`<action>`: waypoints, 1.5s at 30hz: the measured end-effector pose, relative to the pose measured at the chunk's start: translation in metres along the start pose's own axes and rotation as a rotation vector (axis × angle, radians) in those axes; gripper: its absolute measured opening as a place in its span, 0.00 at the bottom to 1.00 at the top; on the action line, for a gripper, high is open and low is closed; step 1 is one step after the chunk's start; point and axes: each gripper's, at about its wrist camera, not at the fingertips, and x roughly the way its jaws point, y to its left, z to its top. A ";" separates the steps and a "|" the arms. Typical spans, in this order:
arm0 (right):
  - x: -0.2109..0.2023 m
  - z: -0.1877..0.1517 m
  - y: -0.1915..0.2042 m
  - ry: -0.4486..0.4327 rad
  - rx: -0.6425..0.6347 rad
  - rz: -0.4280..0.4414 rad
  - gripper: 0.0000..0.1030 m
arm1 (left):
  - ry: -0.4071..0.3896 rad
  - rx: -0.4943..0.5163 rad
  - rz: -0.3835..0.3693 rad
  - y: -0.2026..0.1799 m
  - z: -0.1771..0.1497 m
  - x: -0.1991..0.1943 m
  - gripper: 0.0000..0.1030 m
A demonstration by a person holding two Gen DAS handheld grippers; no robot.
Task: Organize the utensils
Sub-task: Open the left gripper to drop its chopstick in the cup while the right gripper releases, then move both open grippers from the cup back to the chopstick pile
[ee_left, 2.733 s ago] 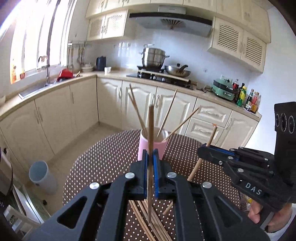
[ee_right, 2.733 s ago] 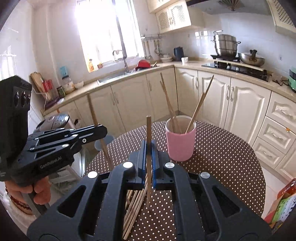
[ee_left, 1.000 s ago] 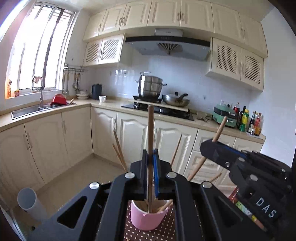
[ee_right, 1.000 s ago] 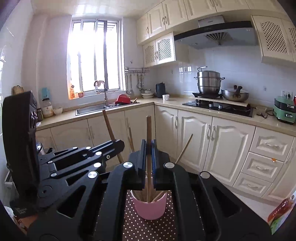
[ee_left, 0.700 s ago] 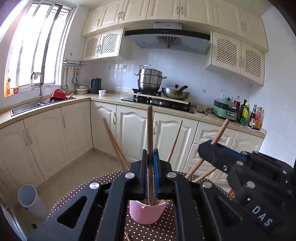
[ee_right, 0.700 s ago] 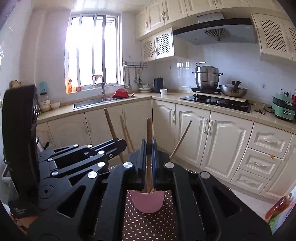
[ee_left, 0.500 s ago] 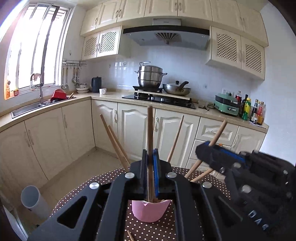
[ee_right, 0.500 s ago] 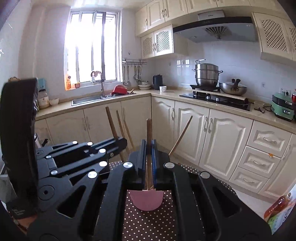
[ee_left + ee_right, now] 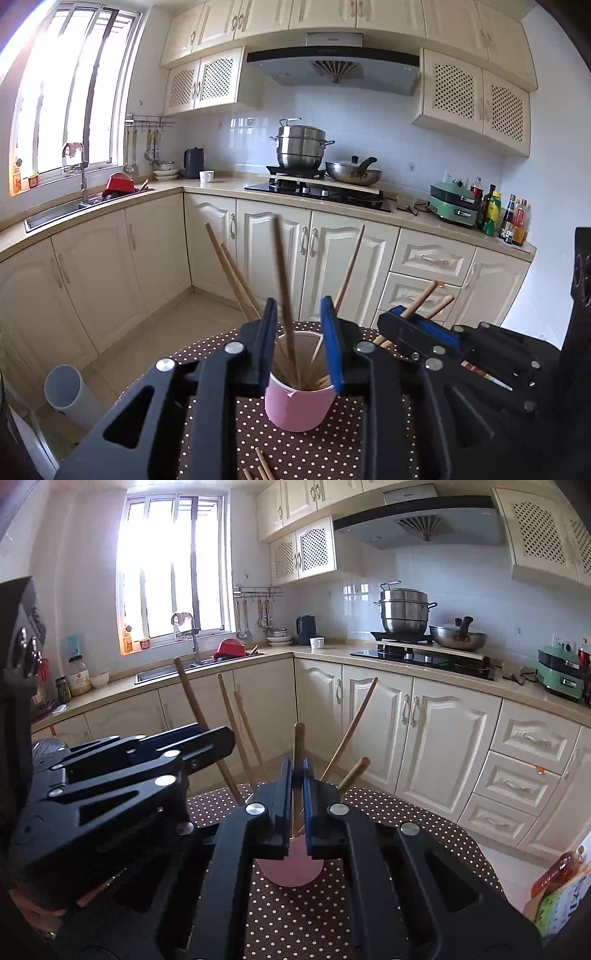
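L claw (image 9: 300, 343): jaws have just been opening, now part-open; pads no longer press the chopstick (image 9: 282, 288) they clamped 0.5 s ago. That stick stands free between the pads, lower end inside the pink cup (image 9: 297, 406), leaning slightly left.

R claw (image 9: 295, 805): closed tight on its own chopstick (image 9: 298, 746), held upright over the cup; vs. 0.5 s ago less of the shaft shows above the pads.

Cup sits on the dotted bench (image 9: 306, 450), just ahead of both claws, w/ several other sticks fanned out of it. Loose sticks (image 9: 258, 467) lie on bench nearer the camera. Behind: cream cabinets (image 9: 280, 243), hob w/ steamer pot (image 9: 301, 151).
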 end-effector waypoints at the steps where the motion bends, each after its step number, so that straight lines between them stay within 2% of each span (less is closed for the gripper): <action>1: -0.001 0.000 0.000 0.000 0.001 0.001 0.06 | 0.000 -0.002 0.004 0.000 0.001 -0.002 0.28; 5: -0.006 0.001 0.000 -0.009 0.010 0.009 0.06 | -0.003 -0.011 0.001 0.001 0.003 -0.013 0.32; 12: -0.025 0.006 0.002 -0.033 0.001 -0.001 0.09 | -0.032 -0.009 0.005 0.000 0.006 -0.043 0.50; 15: -0.039 0.008 0.003 -0.060 0.009 -0.011 0.20 | -0.042 -0.009 0.018 -0.001 0.008 -0.057 0.54; 17: -0.048 0.008 0.002 -0.083 0.015 -0.026 0.39 | -0.059 -0.015 0.022 -0.001 0.009 -0.068 0.55; 19: -0.062 0.008 -0.001 -0.119 0.034 -0.042 0.54 | -0.079 -0.024 0.030 0.002 0.010 -0.082 0.59; 22: -0.081 0.005 -0.001 -0.154 0.037 -0.048 0.58 | -0.115 -0.018 0.043 0.000 0.008 -0.105 0.66; 25: -0.099 0.001 0.005 -0.183 0.012 -0.058 0.63 | -0.131 -0.015 0.040 -0.003 0.003 -0.123 0.68; 31: -0.130 -0.009 0.014 -0.224 -0.022 -0.062 0.69 | -0.209 -0.010 0.089 -0.007 -0.022 -0.163 0.72; 38: -0.140 -0.029 0.016 -0.204 -0.066 -0.083 0.70 | -0.152 -0.024 0.085 0.001 -0.054 -0.172 0.72; 41: -0.139 -0.040 0.016 -0.176 -0.066 -0.078 0.70 | -0.091 -0.043 0.076 0.010 -0.070 -0.165 0.72; 45: -0.131 -0.057 0.017 -0.124 -0.071 -0.069 0.70 | 0.033 -0.065 0.067 0.027 -0.092 -0.146 0.72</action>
